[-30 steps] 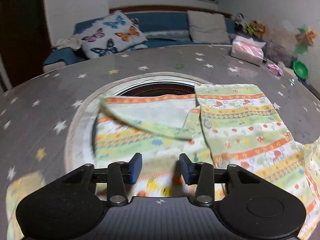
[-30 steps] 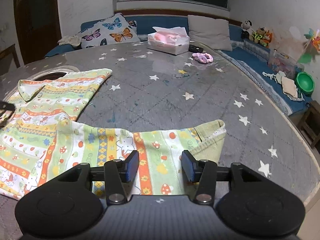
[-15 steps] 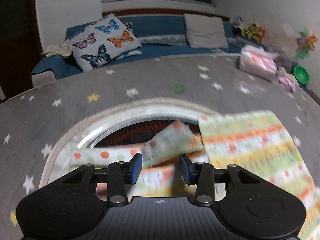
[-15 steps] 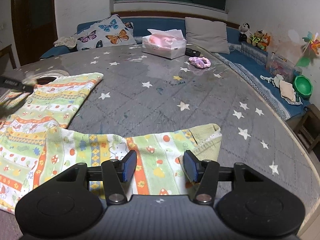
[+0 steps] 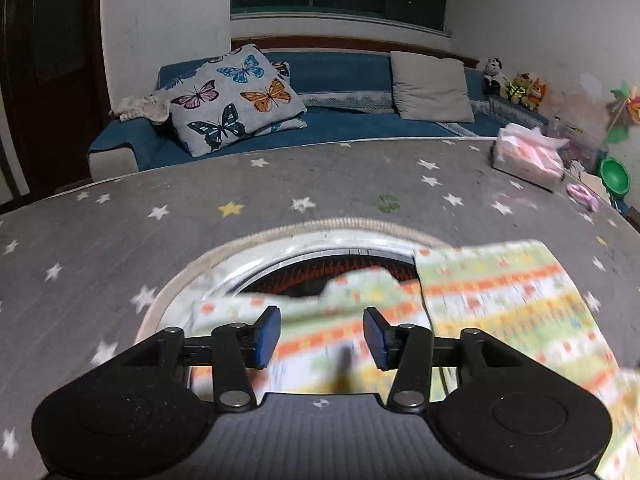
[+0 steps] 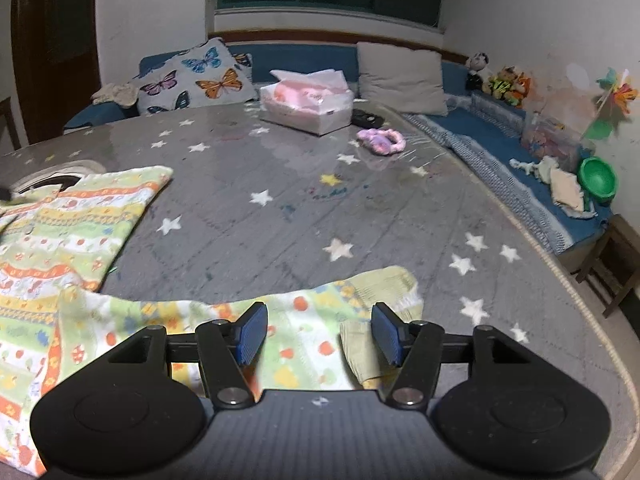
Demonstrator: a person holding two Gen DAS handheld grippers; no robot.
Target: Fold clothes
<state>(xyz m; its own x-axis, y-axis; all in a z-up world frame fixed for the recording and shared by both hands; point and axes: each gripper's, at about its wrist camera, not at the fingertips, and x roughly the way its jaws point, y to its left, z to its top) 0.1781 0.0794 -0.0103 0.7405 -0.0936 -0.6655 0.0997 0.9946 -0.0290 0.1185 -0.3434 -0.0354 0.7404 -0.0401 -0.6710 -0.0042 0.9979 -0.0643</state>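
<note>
My left gripper (image 5: 322, 330) hangs over the patterned garment (image 5: 492, 300) where it lies across the round opening (image 5: 340, 258) cut into the grey star-printed table (image 5: 280, 184). Its blue pads stand apart and are spreading wider, with a blurred fold of the cloth showing in the gap between them but neither pad pressing on it. From this side the garment's striped green, orange and yellow panel runs off to the right, flat on the tabletop. My right gripper (image 6: 318, 332) sits over the other end of the same garment (image 6: 304, 332), at a sleeve or leg whose pale green cuff (image 6: 394, 286) lies just ahead of my right-hand pad. These jaws are widening too, and the fabric lies slack beneath them, not pinched. The rest of the garment spreads away to the left on the table. Farther back on the table rest a tissue box (image 6: 308, 106), a dark small object beside it, and a pink scrunchie (image 6: 380, 140). A butterfly pillow (image 5: 236, 100) leans on the blue sofa behind.
</note>
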